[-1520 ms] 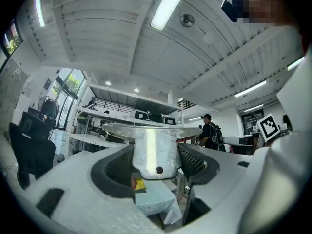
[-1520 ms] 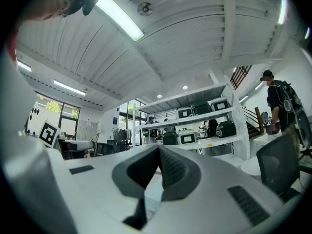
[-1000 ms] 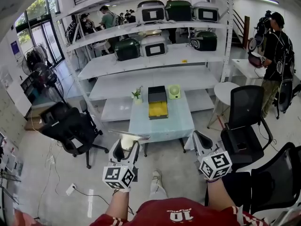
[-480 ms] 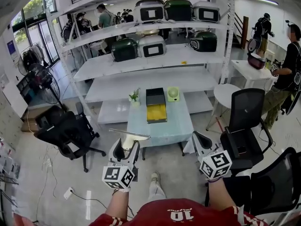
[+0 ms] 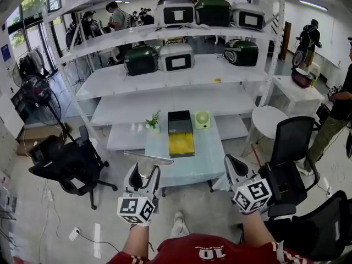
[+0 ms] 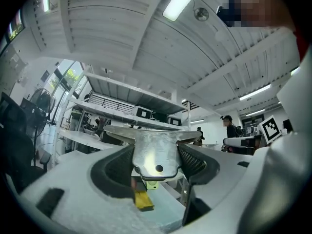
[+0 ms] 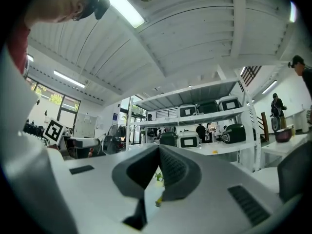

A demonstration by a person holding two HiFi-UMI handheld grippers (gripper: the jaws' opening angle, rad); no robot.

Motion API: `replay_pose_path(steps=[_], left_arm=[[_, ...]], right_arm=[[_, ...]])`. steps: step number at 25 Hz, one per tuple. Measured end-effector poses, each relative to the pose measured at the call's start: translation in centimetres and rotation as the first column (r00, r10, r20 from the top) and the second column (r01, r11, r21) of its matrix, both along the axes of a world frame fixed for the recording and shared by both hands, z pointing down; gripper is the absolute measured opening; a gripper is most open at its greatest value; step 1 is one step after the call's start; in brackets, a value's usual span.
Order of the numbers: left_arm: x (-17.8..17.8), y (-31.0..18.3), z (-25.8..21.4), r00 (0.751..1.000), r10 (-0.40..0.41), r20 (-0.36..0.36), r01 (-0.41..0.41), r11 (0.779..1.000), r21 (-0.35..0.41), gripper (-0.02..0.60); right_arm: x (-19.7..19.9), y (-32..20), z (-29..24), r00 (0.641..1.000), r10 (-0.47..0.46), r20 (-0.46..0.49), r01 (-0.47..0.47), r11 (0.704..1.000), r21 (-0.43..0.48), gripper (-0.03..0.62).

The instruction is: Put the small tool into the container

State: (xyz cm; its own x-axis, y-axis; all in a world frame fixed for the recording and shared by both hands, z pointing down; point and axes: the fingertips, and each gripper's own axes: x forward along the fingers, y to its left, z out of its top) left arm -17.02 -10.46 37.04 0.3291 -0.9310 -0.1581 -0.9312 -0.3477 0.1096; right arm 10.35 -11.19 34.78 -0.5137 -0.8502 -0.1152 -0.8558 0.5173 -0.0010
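Note:
My left gripper [image 5: 144,172] is shut on a small flat metal tool [image 5: 148,158], whose silvery blade lies crosswise over the fingertips. In the left gripper view the tool [image 6: 155,152] fills the gap between the jaws of the left gripper [image 6: 156,164]. The container [image 5: 181,135], a black box with an open lid and a yellow inside, stands on the pale table [image 5: 195,166] ahead; its yellow part [image 6: 143,199] shows below the tool. My right gripper [image 5: 231,166] is shut with nothing in it, its pads [image 7: 170,172] meeting in the right gripper view.
A small potted plant [image 5: 153,122] and a pale green object [image 5: 203,119] flank the container. Black office chairs stand at the left [image 5: 66,158] and right [image 5: 286,147] of the table. White shelves [image 5: 176,70] with appliances rise behind. People stand at the far right.
Both grippers hold the same pose in the view. The table and container have drawn slightly nearer and the surroundings have shifted as the person moves forward.

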Motion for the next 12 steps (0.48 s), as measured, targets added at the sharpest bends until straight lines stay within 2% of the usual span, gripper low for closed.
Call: replay_pose_path(steps=[12], left_arm=[[-3.0,-13.8,-1.1,1.000,0.028,-0.005,-0.028,0.999,-0.032,0.289]], right_arm=[[-3.1,-13.5,-1.4,0.999,0.035,0.025,-0.035,0.999,-0.026,0.005]])
